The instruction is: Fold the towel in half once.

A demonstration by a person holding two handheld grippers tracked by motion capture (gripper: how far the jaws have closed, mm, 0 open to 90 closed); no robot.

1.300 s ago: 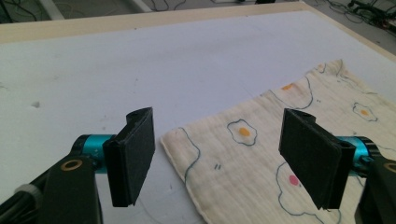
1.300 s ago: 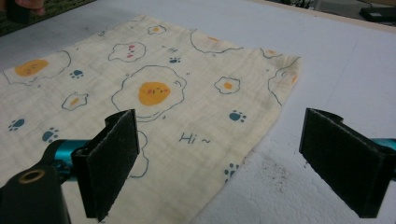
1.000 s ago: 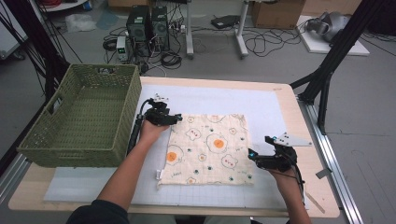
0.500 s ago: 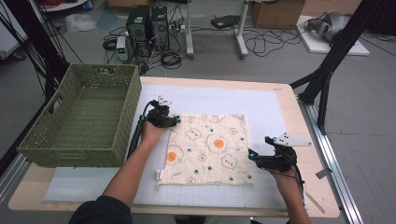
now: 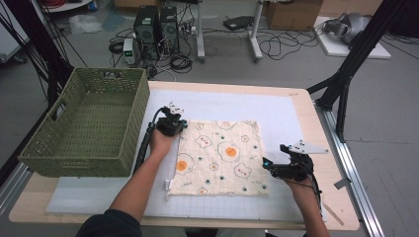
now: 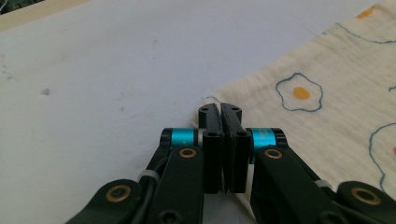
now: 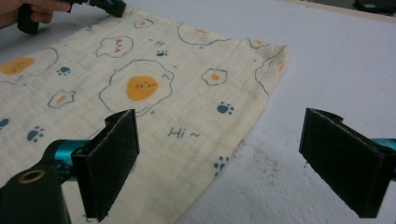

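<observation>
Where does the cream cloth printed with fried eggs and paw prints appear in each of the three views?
High view: the cream cloth lies flat at the table's centre, right of the green woven basket.
Left gripper view: right side, its corner pinched in the shut left gripper.
Right gripper view: left and centre, its edge between the open right gripper jaws.
Shared landmark: the white mat.

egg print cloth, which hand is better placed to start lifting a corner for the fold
Left. The left gripper has just closed on the far left corner of the egg print cloth. The right gripper is open, one jaw over the cloth's right edge, gripping nothing.
</observation>
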